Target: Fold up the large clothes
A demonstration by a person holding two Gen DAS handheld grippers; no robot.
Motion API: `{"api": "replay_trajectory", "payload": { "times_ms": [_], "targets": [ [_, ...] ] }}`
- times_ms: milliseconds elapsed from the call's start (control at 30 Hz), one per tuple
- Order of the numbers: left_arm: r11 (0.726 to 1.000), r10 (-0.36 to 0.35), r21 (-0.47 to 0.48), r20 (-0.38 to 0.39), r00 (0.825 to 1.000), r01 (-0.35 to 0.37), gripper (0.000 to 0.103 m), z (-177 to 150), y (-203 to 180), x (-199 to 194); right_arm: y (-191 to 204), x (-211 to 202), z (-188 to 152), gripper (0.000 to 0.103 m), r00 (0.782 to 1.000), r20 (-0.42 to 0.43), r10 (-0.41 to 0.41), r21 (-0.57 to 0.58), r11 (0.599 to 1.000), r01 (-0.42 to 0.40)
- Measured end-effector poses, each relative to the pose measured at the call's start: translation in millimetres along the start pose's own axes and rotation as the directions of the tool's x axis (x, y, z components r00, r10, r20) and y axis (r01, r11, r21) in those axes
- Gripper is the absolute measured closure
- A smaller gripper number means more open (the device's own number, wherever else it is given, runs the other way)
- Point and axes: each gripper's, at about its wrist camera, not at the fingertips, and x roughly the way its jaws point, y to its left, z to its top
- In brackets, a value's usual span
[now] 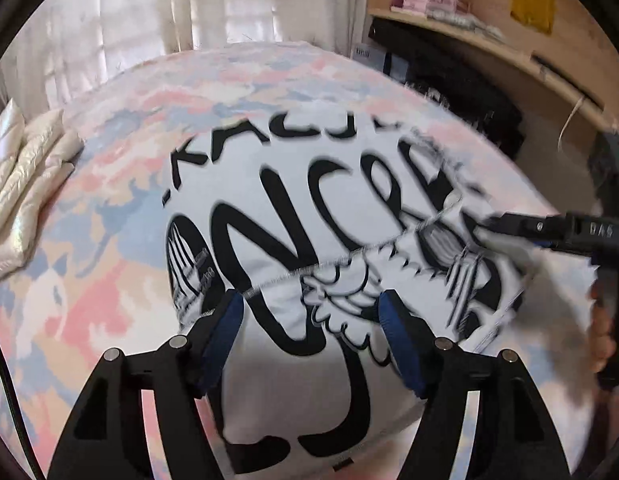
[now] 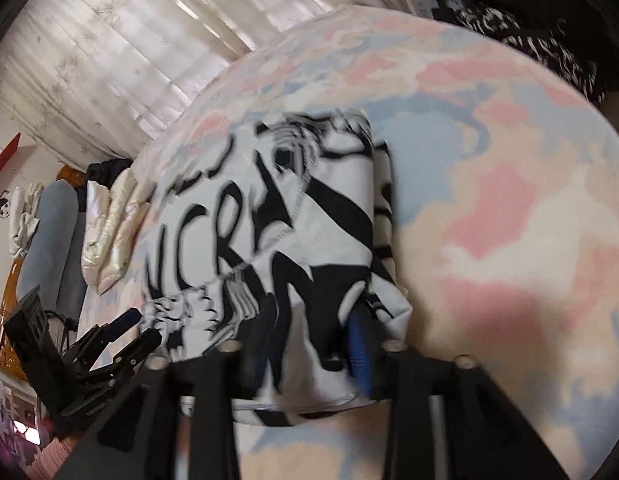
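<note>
white shirt with big black print (image 1: 309,216) lies folded on the bed cover (image 1: 89,272), pastel pink/blue/cream pattern. in the left wrist view the left gripper (image 1: 311,316) sits right over the near part of the shirt, blue pads (image 1: 225,336) spread wide, cloth showing flat in the gap between them, pads not pressing on it. so left jaws open, nothing pinched. a stitched hem edge runs across the shirt just ahead of its fingertips, from beside the left pad up toward the right. the right gripper (image 1: 493,224) comes in from the right side of that view, black fingers laid low over the shirt's right edge, tips on or just above the fabric, can't tell contact from here. part of a hand (image 1: 601,328) shows behind it at the far right edge.

right wrist view is motion blurred. right gripper (image 2: 305,344) has the shirt (image 2: 293,216) bunched up directly ahead of and between its fingers, one blue pad (image 2: 359,352) visible on the right side of the fold, other pad mostly lost in blur. jaws look parted with cloth in the gap, not clamped. the left gripper (image 2: 137,328) is off to the left of it, at the shirt's left edge, jaws apart.

cream puffy item (image 1: 25,184) lies on the bed well left of the left gripper. curtains (image 1: 149,12) far ahead, wooden shelf (image 1: 469,40) ahead right. dark patterned clothes (image 2: 549,40) far ahead right of the right gripper, off the bed edge.
</note>
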Motion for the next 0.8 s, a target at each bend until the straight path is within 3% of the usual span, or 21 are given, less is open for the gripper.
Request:
{"api": "replay_trajectory", "payload": {
  "times_ms": [67,133,200,333,500,600,633,667,733,800],
  "targets": [
    [0.999,-0.004,-0.047,0.014,1.0,0.005,0.035,12.8,14.1,-7.1,4.8,-10.4,8.7,0.037,1.0,0.027,0.015,-0.009,1.0,-0.015],
    [0.995,0.027,-0.095,0.008,1.0,-0.026,0.034,25.5,32.6,-3.2,7.1,-15.5,19.7,0.03,0.997,0.073,0.009,-0.015,1.0,-0.008],
    [0.989,0.065,-0.129,-0.018,0.998,-0.067,0.034,33.4,46.7,6.6,5.2,-10.7,35.1,0.03,0.996,0.087,0.0,-0.008,1.0,0.001],
    [0.976,0.147,-0.151,-0.062,0.987,-0.155,0.034,46.3,68.6,35.0,-13.8,28.9,70.6,0.03,0.999,0.015,0.037,0.077,0.996,-0.038],
    [0.978,0.161,-0.136,-0.006,0.987,-0.16,0.034,59.7,68.5,53.6,-33.3,72.3,95.9,0.03,0.998,-0.043,0.043,0.155,0.987,-0.036],
    [0.975,0.185,-0.127,0.026,0.982,-0.181,0.031,66.0,65.4,64.0,-42.5,92.7,99.0,0.03,0.987,-0.089,0.135,0.228,0.967,-0.112],
    [0.976,0.189,-0.112,0.022,0.982,-0.185,0.031,67.9,62.9,68.6,-41.1,95.3,98.8,0.037,0.984,-0.091,0.152,0.219,0.967,-0.129],
    [0.977,0.193,-0.099,0.024,0.981,-0.19,0.031,69.5,61.3,70.3,-34.7,94.3,99.3,0.062,0.986,-0.083,0.143,0.167,0.978,-0.127],
    [0.974,0.216,-0.079,0.041,0.976,-0.212,0.031,75.5,58.9,73.1,-21.8,88.1,100.5,0.095,0.997,-0.06,0.051,0.063,0.997,-0.047],
    [0.969,0.24,-0.076,0.058,0.969,-0.236,0.031,78.6,57.9,76.6,-15.4,73.0,102.1,0.096,1.0,0.023,0.011,0.023,1.0,-0.012]
  ]
}}
